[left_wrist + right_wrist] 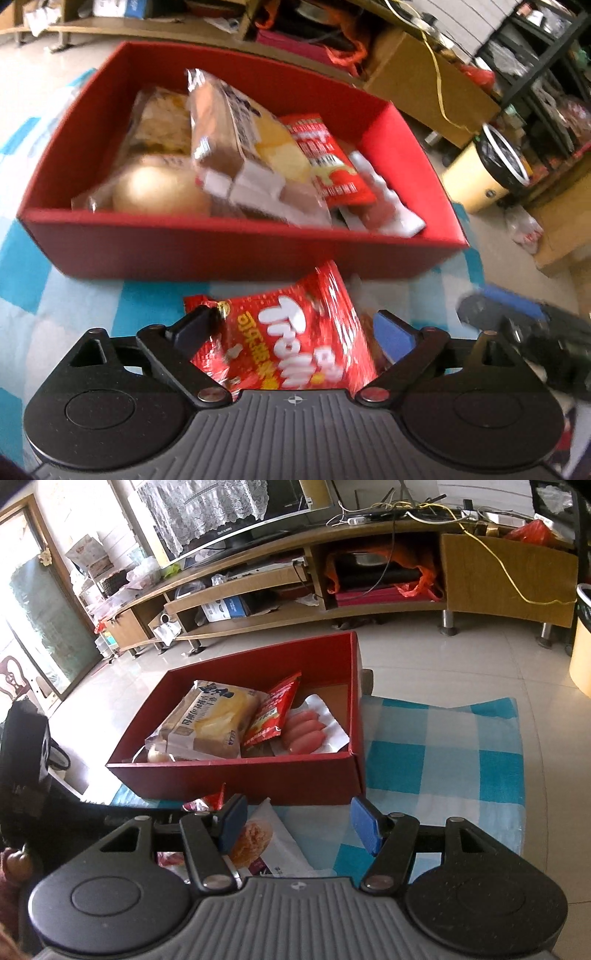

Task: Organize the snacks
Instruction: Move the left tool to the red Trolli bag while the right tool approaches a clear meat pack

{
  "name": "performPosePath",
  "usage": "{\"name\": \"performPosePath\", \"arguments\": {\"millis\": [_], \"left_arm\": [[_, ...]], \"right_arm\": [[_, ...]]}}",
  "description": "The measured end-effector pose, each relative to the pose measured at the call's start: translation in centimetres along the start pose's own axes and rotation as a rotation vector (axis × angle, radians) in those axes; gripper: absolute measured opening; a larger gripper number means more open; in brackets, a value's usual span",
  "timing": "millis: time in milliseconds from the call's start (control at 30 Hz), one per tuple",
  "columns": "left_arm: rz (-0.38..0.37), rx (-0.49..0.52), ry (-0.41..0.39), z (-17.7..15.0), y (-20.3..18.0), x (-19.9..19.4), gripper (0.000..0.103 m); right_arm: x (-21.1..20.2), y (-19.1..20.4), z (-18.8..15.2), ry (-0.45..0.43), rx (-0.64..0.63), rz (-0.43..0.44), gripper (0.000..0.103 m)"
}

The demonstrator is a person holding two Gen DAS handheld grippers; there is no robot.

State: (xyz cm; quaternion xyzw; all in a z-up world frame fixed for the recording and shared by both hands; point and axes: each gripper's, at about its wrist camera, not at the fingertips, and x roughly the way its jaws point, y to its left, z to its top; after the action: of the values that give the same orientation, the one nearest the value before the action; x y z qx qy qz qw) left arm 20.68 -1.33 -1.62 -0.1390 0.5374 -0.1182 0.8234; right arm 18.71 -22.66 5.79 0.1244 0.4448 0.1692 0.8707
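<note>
- Left gripper (pixel 291 328): jaws wide apart round red Trolli bag (pixel 295 339); pad contact unclear, bag's lower end hidden by gripper body.
- Bag lies on blue check cloth (pixel 37 295), just before red box (pixel 221 251).
- Right gripper (pixel 299 823): jaws apart, gripping nothing; white snack pack (pixel 273 845) below, partly hidden.
- Box contents blurred in left view; bread pack (pixel 210 720) and sausages (pixel 306 731) clear in right.

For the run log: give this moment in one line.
left tool: open over Trolli bag | right tool: open above white packet | box: part-filled
</note>
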Motion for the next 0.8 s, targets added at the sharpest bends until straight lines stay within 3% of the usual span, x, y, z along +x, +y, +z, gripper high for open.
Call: {"name": "performPosePath", "arguments": {"millis": [233,300,433,633,800], "left_arm": [[-0.108,-0.011,0.117,-3.5,0.7,-2.2,0.098],[-0.088,0.006,0.105,-3.6,0.6,-2.9,0.098],[0.01,0.156,-0.018,-1.6,-0.9,-3.6,0.103],[0.056,0.274,0.021,-0.2,-1.8,0.2,0.103],[0.038,0.284,0.07,-0.8,-1.1,0.9,0.103]], "right_arm": [[-0.2,0.3,0.1,0.015,0.006,0.044,0.065],[-0.3,0.5,0.0,0.02,0.006,0.05,0.067],[-0.3,0.5,-0.1,0.021,0.007,0.053,0.067],[0.2,0.1,-0.1,0.034,0.011,0.044,0.067],[1.0,-0.1,-0.1,0.057,0.007,0.037,0.067]]}}
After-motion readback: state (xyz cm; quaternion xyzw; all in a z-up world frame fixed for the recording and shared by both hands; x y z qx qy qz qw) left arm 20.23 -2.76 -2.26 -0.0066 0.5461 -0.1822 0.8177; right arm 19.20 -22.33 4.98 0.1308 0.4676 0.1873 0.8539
